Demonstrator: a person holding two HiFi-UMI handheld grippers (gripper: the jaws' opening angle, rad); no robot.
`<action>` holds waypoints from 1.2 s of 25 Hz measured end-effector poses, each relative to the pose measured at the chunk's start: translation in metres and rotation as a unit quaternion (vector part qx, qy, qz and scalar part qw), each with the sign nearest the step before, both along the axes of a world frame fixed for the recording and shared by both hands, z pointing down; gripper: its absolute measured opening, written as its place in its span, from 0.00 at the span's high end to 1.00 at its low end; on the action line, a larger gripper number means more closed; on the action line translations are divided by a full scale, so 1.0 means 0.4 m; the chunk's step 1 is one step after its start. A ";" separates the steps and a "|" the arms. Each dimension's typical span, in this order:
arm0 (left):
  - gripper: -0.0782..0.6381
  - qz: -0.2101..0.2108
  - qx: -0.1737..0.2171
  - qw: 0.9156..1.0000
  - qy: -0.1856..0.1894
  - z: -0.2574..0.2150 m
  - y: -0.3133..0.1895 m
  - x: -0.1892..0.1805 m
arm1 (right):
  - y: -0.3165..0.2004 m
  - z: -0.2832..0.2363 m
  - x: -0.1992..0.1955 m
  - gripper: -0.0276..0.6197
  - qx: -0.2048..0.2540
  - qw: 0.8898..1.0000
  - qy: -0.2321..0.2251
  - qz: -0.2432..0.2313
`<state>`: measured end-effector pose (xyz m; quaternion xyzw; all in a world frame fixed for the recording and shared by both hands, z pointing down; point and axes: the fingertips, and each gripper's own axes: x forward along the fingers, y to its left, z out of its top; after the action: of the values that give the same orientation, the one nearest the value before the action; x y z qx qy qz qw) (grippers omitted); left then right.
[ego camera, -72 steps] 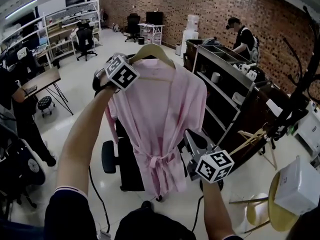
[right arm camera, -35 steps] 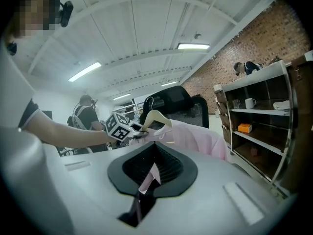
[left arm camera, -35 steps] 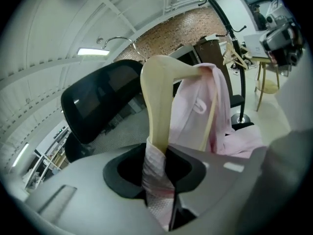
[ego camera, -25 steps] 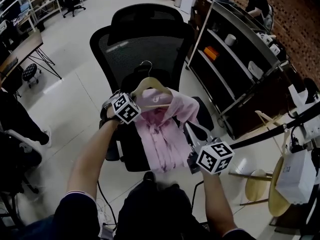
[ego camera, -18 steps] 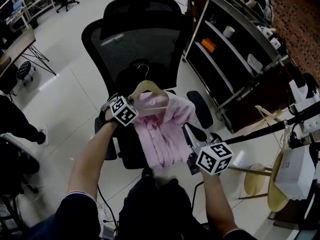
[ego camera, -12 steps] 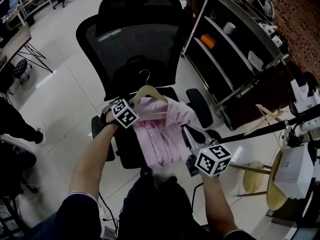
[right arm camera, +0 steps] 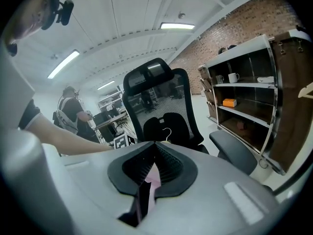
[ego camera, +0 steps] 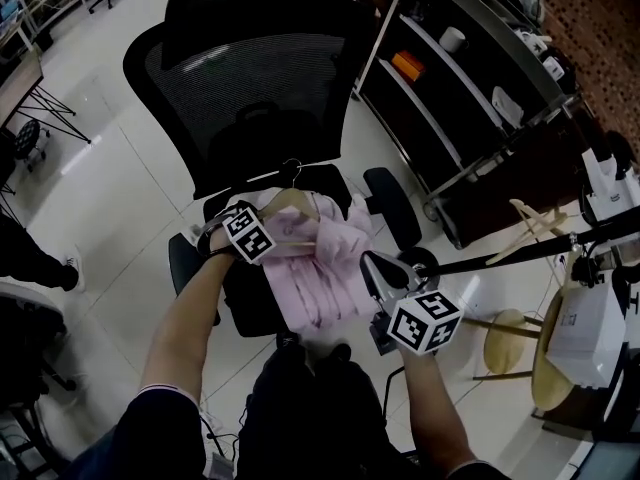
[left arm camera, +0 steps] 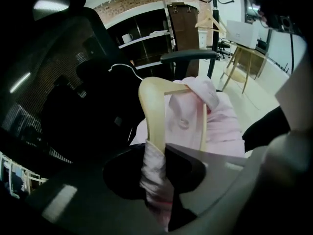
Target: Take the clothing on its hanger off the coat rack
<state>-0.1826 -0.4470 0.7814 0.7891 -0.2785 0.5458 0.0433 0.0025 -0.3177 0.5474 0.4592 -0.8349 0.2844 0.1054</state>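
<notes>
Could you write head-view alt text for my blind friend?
From above: a pink robe on a wooden hanger lies bunched on the seat of a black office chair. The left gripper, jaws just loosening, clamps the hanger; the right gripper pinches the robe.

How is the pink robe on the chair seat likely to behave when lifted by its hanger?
Probably floppy: the pink robe lies crumpled in folds on the chair seat. It looks thin, so likely light. The wooden hanger seems rigid, so lifting there should carry it, hem trailing.
</notes>
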 end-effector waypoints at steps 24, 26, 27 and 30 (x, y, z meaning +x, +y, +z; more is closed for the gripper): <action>0.88 -0.119 0.031 0.986 0.109 -0.197 0.054 0.015 | -0.032 -0.069 -0.028 0.95 0.038 0.998 -0.026 -0.035; 0.88 -0.135 0.053 0.980 0.133 -0.262 0.063 0.024 | -0.034 -0.091 -0.032 0.95 0.048 0.998 -0.028 -0.040; 0.88 -0.142 0.061 0.977 0.148 -0.297 0.070 0.030 | -0.035 -0.103 -0.034 0.95 0.054 0.997 -0.028 -0.044; 0.88 -0.167 0.084 0.962 0.199 -0.420 0.105 0.044 | -0.031 -0.142 -0.038 0.95 0.071 0.995 -0.030 -0.055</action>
<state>-0.1649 -0.4050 0.6136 0.8249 -0.4368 0.3374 0.1223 -0.0129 -0.3302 0.4907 0.4098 -0.8800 0.2319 0.0627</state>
